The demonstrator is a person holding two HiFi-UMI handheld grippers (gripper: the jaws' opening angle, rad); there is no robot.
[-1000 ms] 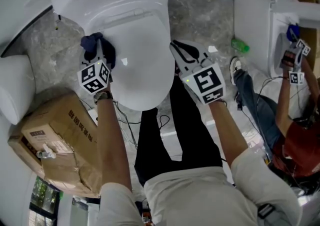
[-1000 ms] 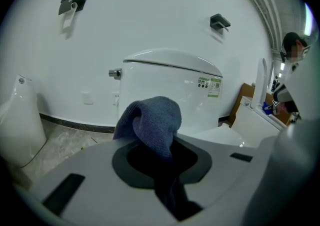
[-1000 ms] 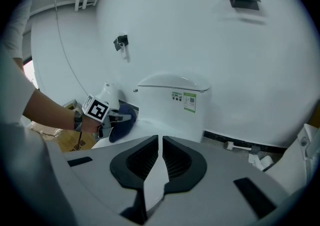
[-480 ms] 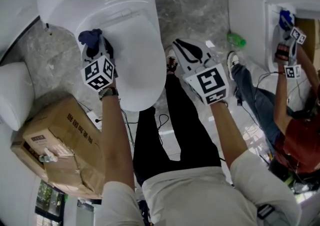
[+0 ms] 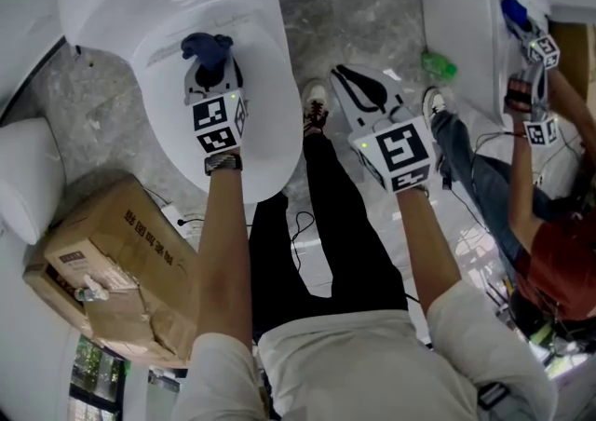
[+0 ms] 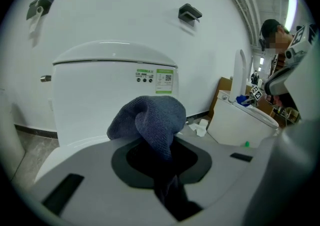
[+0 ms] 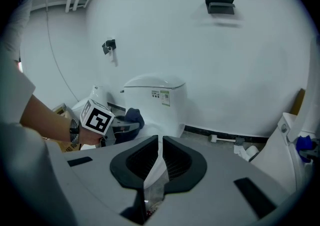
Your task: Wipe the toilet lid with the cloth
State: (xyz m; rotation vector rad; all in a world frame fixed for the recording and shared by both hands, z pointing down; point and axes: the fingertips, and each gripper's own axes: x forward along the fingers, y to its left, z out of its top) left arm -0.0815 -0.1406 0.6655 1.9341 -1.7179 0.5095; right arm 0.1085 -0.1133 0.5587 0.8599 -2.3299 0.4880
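The toilet lid (image 5: 265,126) now has the dark blue cloth (image 5: 207,47) on its far middle part; a second ago the cloth was at the lid's left edge. The left gripper (image 5: 210,73) clamps it, so wiping proceeds. The right gripper (image 5: 358,93), closed and empty, hangs right of the lid.
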